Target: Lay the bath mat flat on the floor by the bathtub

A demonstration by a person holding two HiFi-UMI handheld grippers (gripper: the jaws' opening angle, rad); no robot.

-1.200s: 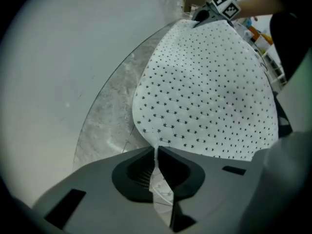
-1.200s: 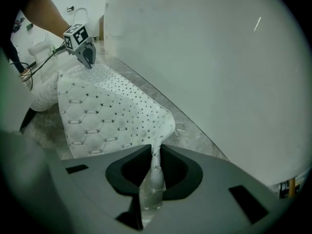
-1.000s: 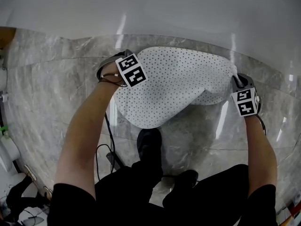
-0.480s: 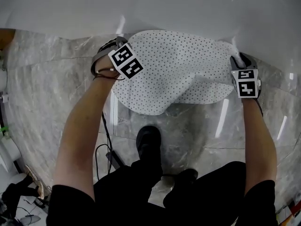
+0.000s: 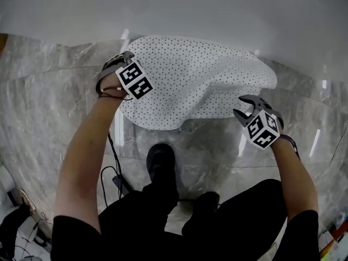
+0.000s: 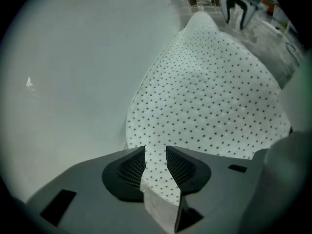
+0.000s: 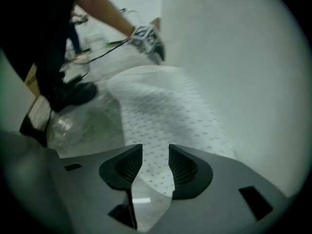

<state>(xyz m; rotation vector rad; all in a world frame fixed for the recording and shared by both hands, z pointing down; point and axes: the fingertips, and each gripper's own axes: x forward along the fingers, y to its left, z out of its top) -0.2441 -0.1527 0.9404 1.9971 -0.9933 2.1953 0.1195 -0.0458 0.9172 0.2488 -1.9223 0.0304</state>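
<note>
now bath mat (image 5: 196, 83) edge alongside bathtub (image 5: 217, 15)

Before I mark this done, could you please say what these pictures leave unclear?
Left corner of the white dotted bath mat: head view, covered by the left gripper, whose jaws have just been opening around it.
Mat's far edge against the white bathtub wall: touching or not, white on white.
Bathtub rim: cut off at the head view's top.
</note>
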